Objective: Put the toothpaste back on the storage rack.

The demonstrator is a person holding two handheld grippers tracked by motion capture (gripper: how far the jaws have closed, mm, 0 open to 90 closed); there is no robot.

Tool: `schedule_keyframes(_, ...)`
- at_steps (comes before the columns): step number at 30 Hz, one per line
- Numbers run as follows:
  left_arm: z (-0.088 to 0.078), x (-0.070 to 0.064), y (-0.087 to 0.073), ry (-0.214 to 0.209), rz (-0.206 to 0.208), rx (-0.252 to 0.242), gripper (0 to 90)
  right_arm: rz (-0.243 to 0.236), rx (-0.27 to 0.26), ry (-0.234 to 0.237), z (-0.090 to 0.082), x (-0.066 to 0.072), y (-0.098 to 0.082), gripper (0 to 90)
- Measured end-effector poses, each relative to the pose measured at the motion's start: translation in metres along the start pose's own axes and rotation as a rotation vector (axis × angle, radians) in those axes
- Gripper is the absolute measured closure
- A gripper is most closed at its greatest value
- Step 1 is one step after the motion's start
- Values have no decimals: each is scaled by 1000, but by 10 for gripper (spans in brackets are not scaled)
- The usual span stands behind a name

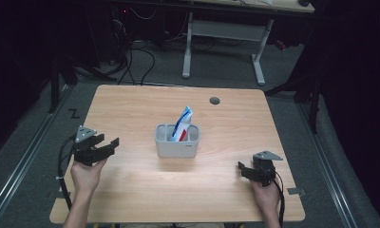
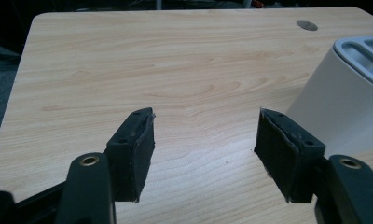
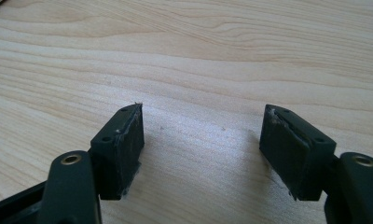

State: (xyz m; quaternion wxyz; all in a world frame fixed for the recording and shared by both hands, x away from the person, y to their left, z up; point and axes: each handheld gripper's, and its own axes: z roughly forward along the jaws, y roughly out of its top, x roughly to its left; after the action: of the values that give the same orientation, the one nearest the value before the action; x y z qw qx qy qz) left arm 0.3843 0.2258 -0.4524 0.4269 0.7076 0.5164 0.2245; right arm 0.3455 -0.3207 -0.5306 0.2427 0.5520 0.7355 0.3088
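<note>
1. Across the middle of the light wooden table (image 1: 131,109) stands a pale grey caddy (image 1: 176,147) with several open compartments along its top.
2. Behind the table, on the grey floor, a white desk frame (image 1: 223,33) stands with dark cables (image 1: 140,61) trailing near it; a round grey grommet (image 1: 214,100) sits in the tabletop near the far edge, just right of centre.
3. Nothing lies on the wood between either gripper and the caddy.
4. A white, blue and red tube (image 1: 182,124), likely toothpaste, stands tilted in the caddy, its crimped end leaning up and to the right above the rim; which compartment holds it cannot be told. The other compartments look dim, and their contents cannot be made out.
5. The left gripper (image 1: 107,145) is held by the left hand (image 1: 87,175) near the table's left edge, well apart from the caddy. In the left gripper view its jaws stand wide apart with only bare wood between them, and the caddy's wall (image 2: 334,107) rises just beyond the right-hand jaw.
6. The right gripper (image 1: 242,170) is held by the right hand (image 1: 266,194) near the front right of the table, also well apart from the caddy. In the right gripper view its pads (image 3: 121,149) are spread, gripping nothing, over bare wood grain.
</note>
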Motion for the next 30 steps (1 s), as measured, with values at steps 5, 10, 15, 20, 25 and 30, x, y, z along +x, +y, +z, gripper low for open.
schedule_keyframes(5,5,-1,-7,4,0,12,377,-1,0,0,0,0,0,306)
schedule_keyframes(10,9,-2,-13,7,1,22,377,1,0,0,0,0,0,306)
schedule_keyframes(15,16,-2,-22,5,-13,43,377,2,0,0,0,0,0,305)
schedule_keyframes(20,20,-3,-26,1,-18,51,376,0,0,0,-1,0,0,306)
schedule_keyframes(25,24,-3,-30,0,-29,56,377,1,-1,-1,-1,0,-1,305)
schedule_keyframes(30,27,-4,-32,8,-14,82,373,3,0,-1,-1,0,-1,305)
